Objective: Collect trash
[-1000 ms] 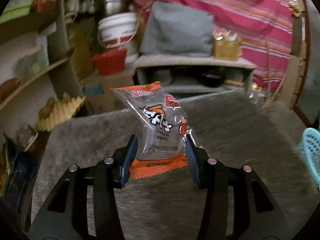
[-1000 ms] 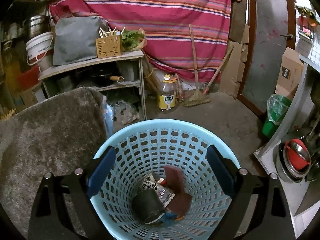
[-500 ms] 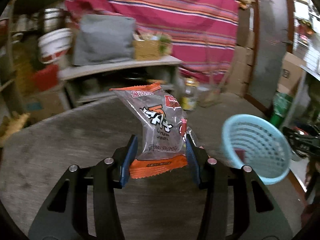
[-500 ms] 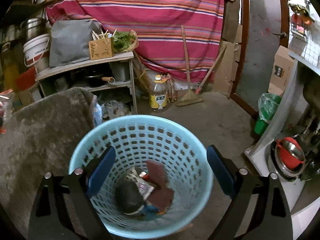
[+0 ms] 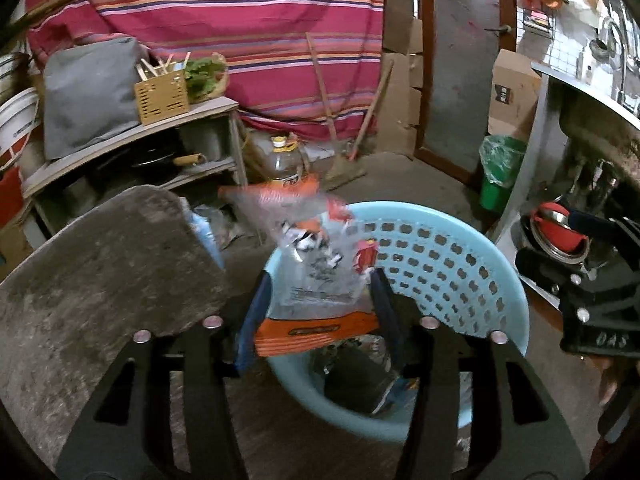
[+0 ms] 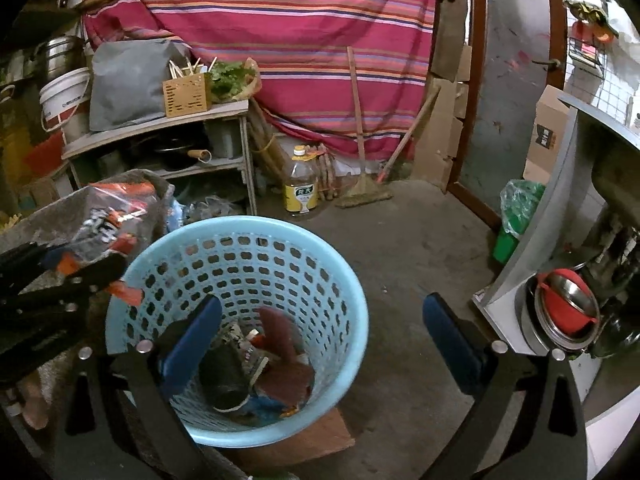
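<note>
My left gripper (image 5: 318, 312) is shut on a clear and orange snack wrapper (image 5: 312, 264) and holds it over the near rim of the light blue perforated basket (image 5: 460, 264). From the right wrist view the left gripper (image 6: 56, 276) with the wrapper (image 6: 112, 216) sits at the basket's (image 6: 256, 232) left rim. The basket holds a dark cup (image 6: 228, 380), a brown piece (image 6: 284, 368) and other wrappers. My right gripper (image 6: 320, 336) is open and empty, just right of the basket; it shows in the left wrist view (image 5: 584, 296).
A grey stone-like table top (image 5: 104, 264) lies left of the basket. A shelf unit (image 6: 160, 148) with a pan stands behind, an oil bottle (image 6: 302, 188) and brooms (image 6: 360, 140) on the floor. A metal counter (image 6: 560, 208) with red bowls and a green bin (image 6: 516, 216) is at right.
My left gripper swung right from over the table to over the basket, still holding the wrapper. My right gripper drifted right, off the basket's centre.
</note>
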Tool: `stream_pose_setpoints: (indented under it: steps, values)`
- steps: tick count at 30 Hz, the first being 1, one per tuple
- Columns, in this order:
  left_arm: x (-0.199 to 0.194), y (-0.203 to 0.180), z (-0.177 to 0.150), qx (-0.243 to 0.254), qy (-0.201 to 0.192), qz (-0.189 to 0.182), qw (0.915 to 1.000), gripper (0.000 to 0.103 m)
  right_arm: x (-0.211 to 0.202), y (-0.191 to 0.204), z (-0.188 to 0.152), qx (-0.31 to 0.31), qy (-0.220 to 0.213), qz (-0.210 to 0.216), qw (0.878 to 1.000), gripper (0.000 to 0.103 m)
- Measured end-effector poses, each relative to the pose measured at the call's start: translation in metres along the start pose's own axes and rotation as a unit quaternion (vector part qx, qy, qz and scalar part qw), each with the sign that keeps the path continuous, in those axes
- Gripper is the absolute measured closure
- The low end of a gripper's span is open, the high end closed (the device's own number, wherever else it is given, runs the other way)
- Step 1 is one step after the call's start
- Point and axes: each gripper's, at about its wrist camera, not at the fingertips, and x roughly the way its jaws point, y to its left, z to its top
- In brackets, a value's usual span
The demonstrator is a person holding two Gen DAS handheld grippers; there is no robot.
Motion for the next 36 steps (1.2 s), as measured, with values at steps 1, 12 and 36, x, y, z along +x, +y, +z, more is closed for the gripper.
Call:
stream_pose_setpoints:
  steps: [1,12,36]
  values:
    - [0.001,-0.003,0.003,0.0,-0.001,-0.002,1.0,0.037,0.0,-0.001,0.0,0.001,0.0,-0.001,1.0,0.005]
    - [-0.063,0.037,0.0,-0.018,-0.057,0.055,0.9967,0.005,-0.009,0.018,-0.006,-0.001,-0.006,0.01,1.0,0.005]
    - [-0.277,0.147,-0.187,-0.092,-0.083,0.24,0.9627,0.005,-0.151,0.214,-0.119,-0.077,-0.06,0.154,0.983,0.004]
